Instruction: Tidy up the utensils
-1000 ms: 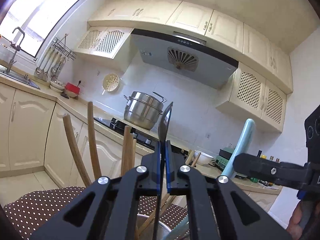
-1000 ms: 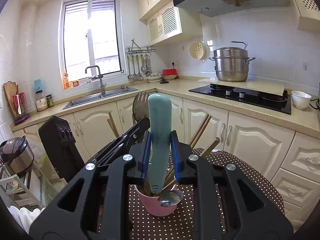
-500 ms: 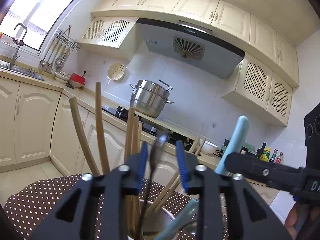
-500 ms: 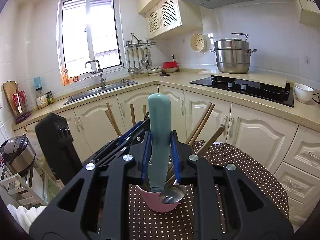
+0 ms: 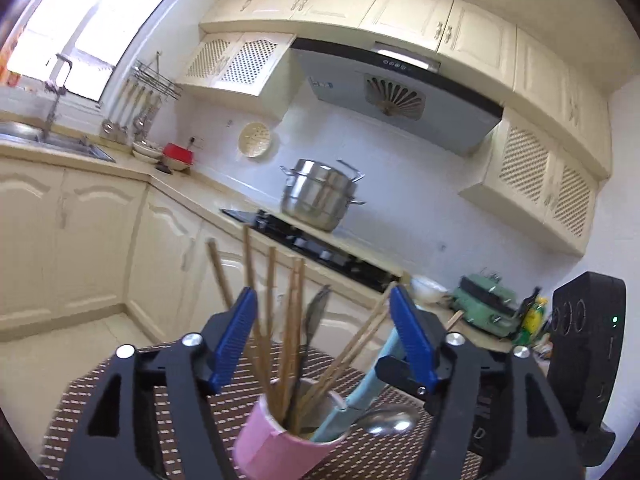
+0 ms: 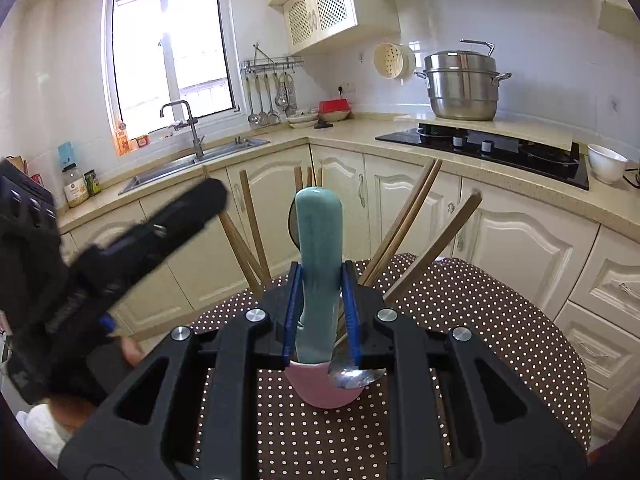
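Note:
A pink cup stands on the dotted brown tablecloth and holds several wooden chopsticks and a dark utensil. My left gripper is open and empty, above and behind the cup. My right gripper is shut on a teal utensil handle that stands in the pink cup. The teal handle also shows in the left wrist view. A metal spoon bowl rests at the cup's rim. The left gripper's body shows at the left of the right wrist view.
The round table with the dotted cloth stands in front of cream cabinets. A steel pot sits by the black hob. A sink lies under the window. A white bowl is on the counter.
My left gripper let go of the dark utensil, opened wide and pulled back from the cup. The utensil now stands in the cup. My right gripper kept its hold on the teal handle.

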### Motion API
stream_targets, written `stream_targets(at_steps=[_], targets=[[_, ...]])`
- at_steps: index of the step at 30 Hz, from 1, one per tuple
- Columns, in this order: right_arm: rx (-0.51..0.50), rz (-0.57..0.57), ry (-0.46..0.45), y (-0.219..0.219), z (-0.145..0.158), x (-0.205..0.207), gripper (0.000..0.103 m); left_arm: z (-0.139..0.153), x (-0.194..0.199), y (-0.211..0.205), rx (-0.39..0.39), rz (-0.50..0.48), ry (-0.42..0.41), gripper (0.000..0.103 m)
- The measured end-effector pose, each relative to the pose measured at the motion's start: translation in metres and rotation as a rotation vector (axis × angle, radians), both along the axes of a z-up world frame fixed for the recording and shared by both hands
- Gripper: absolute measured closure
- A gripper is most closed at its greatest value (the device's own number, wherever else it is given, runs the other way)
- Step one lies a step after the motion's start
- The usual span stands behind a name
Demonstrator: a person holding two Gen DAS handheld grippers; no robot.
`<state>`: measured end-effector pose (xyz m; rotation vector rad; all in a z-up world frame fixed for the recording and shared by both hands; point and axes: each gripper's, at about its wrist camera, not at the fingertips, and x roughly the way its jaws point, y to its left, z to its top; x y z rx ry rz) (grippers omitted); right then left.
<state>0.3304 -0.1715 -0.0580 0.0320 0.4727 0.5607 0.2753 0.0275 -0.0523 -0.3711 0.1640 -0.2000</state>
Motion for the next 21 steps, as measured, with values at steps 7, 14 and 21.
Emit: stream_targets(at_steps=[7, 14, 21], targets=[[0.040, -0.028, 0.045, 0.001, -0.011, -0.001, 0.082, -0.003, -0.018, 0.008, 0.167, 0.089, 0.179, 0.026], [0.075, -0.056, -0.016, -0.005, 0.009, -0.036, 0.051, 0.001, -0.049, 0.026, 0.185, 0.135, 0.223, 0.024], [0.024, -0.137, -0.129, -0.006, 0.028, -0.103, 0.044, 0.009, -0.080, 0.025, 0.246, 0.173, 0.296, 0.024]])
